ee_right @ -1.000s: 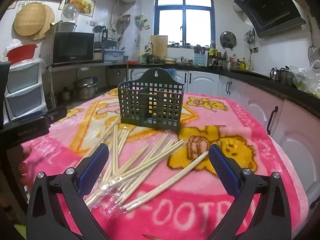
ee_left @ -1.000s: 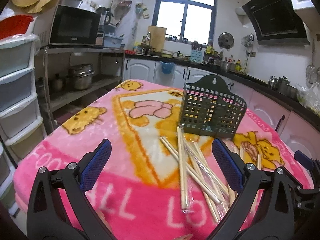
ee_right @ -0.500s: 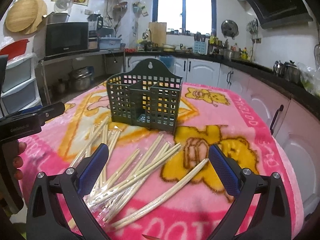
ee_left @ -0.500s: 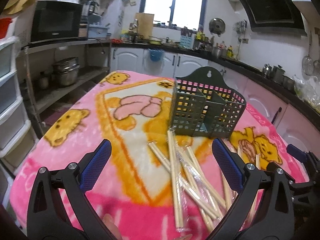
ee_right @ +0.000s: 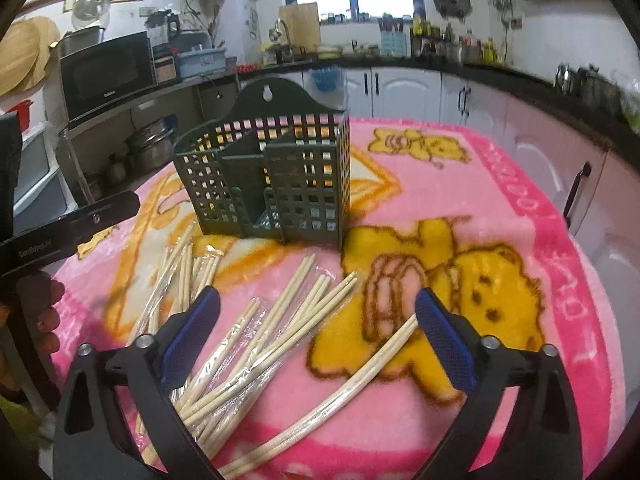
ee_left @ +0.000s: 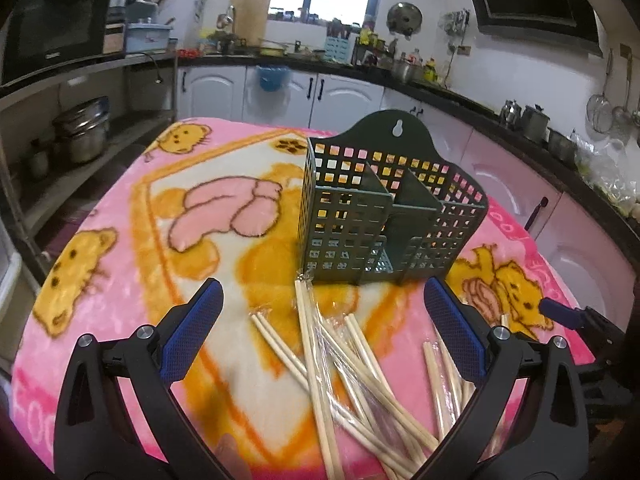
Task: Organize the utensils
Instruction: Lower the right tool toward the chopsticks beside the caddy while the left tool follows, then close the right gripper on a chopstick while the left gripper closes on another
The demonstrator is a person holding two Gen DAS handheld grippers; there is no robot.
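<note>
Both grippers' jaws spread wide, holding nothing, chopsticks (ee_right: 280, 332) scattered before caddy (ee_left: 384, 216), blanket (ee_right: 520, 216) bare rightward

1. The left wrist view looks forward and down from close above the near edge of the pink cartoon-print blanket-covered table (ee_left: 120, 248), facing the kitchen window
2. The right wrist view sits equally near, further right
3. Both share the dark green perforated plastic utensil holder (ee_left: 380, 216) (ee_right: 272, 176) and the pale wooden chopsticks (ee_left: 352, 364) (ee_right: 256, 344)
</note>
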